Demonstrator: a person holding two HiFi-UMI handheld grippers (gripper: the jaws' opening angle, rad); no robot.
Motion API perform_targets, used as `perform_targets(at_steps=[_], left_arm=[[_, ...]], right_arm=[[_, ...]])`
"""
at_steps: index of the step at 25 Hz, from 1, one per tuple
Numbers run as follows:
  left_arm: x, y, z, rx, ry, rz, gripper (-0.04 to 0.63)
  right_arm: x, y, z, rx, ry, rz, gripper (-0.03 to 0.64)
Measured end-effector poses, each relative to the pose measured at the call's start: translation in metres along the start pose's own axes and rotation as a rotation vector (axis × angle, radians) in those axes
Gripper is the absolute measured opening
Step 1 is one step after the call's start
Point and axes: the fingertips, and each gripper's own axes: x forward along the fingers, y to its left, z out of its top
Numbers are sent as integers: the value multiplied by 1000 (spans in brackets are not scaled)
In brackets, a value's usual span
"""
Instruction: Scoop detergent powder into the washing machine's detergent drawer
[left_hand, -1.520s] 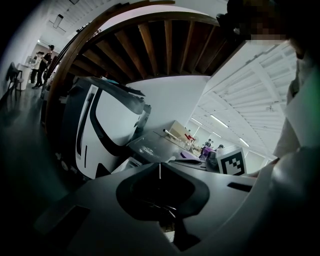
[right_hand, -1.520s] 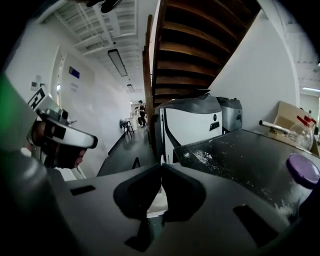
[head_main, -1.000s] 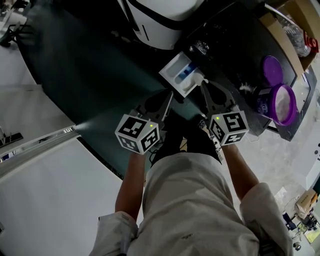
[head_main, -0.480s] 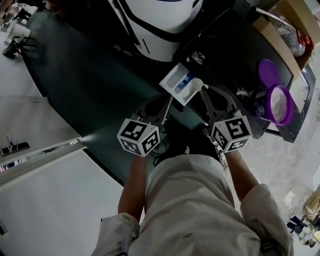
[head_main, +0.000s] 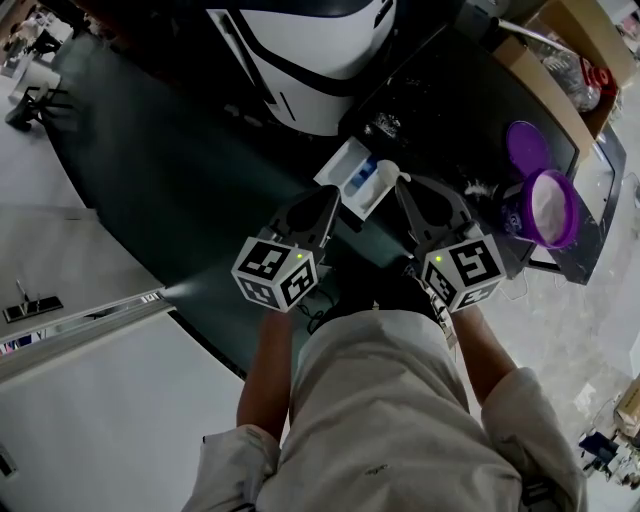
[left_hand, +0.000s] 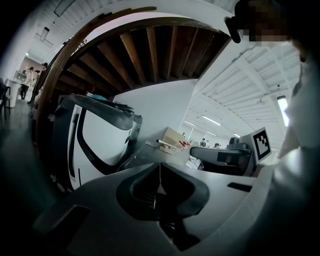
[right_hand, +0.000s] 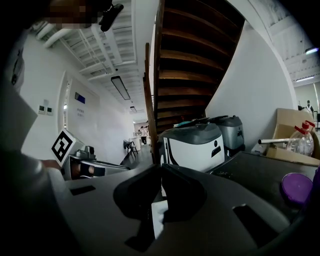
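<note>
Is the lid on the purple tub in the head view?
No, the lid lies beside the open tub, and white powder shows inside.

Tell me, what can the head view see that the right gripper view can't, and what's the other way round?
Only the head view shows the open detergent drawer, with its blue part, seen from above. Only the right gripper view shows the wooden stairs overhead and a long hallway behind. Both show the white washing machine, the purple lid and the white scoop pinched in the right gripper.
</note>
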Motion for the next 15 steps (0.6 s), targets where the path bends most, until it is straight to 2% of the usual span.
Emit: perform_targets(at_steps=[15], left_arm=[[3, -3, 4, 10, -7, 1, 21]], right_arm=[[-3, 0, 3, 10, -10, 11, 11]])
